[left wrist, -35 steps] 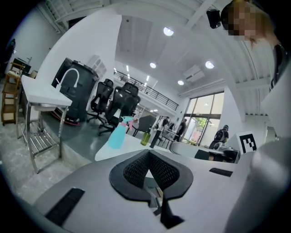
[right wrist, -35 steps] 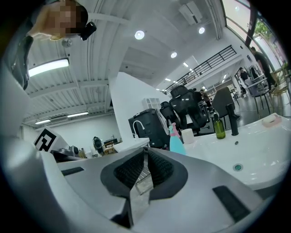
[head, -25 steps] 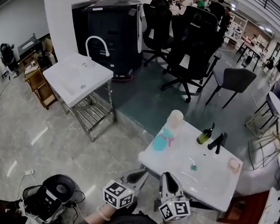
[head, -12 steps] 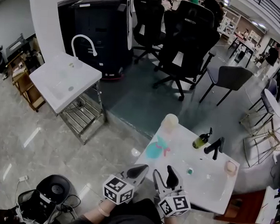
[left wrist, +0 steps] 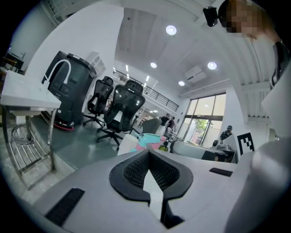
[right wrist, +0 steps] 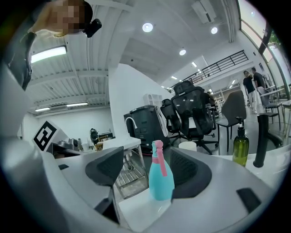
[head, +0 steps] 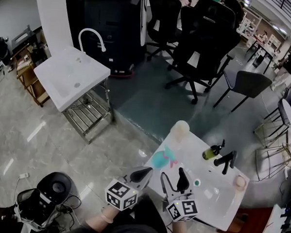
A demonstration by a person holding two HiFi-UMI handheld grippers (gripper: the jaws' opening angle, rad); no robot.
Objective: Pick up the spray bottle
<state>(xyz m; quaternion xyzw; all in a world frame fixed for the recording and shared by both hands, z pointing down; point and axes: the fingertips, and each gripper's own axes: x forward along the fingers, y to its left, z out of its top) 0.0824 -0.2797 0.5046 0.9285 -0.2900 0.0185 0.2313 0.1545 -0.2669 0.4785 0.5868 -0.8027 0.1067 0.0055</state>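
Observation:
The spray bottle (head: 160, 159), teal with a pink trigger head, stands upright near the left corner of the white sink top (head: 213, 209). My right gripper (head: 174, 176) is at the near edge of that top. Its jaws have just been opening and now stand wide, with nothing between the pads. In the right gripper view the spray bottle (right wrist: 160, 179) stands a short way ahead, framed by the open right gripper (right wrist: 150, 172). My left gripper (head: 142, 175) is shut beside it, off the top's left edge. The shut left gripper (left wrist: 148, 159) covers most of the spray bottle (left wrist: 150, 139).
On the sink top stand a white cup (head: 180, 130), a green bottle (head: 211, 152), a black faucet (head: 226, 160) and a pink object (head: 239, 182). A second sink on a metal stand (head: 69, 78) and black office chairs (head: 203, 38) lie beyond. A black device (head: 51, 194) sits on the floor.
The right gripper's jaws went from shut to wide open. Both grippers have moved forward, and the right one now reaches over the sink top's near edge toward the bottle.

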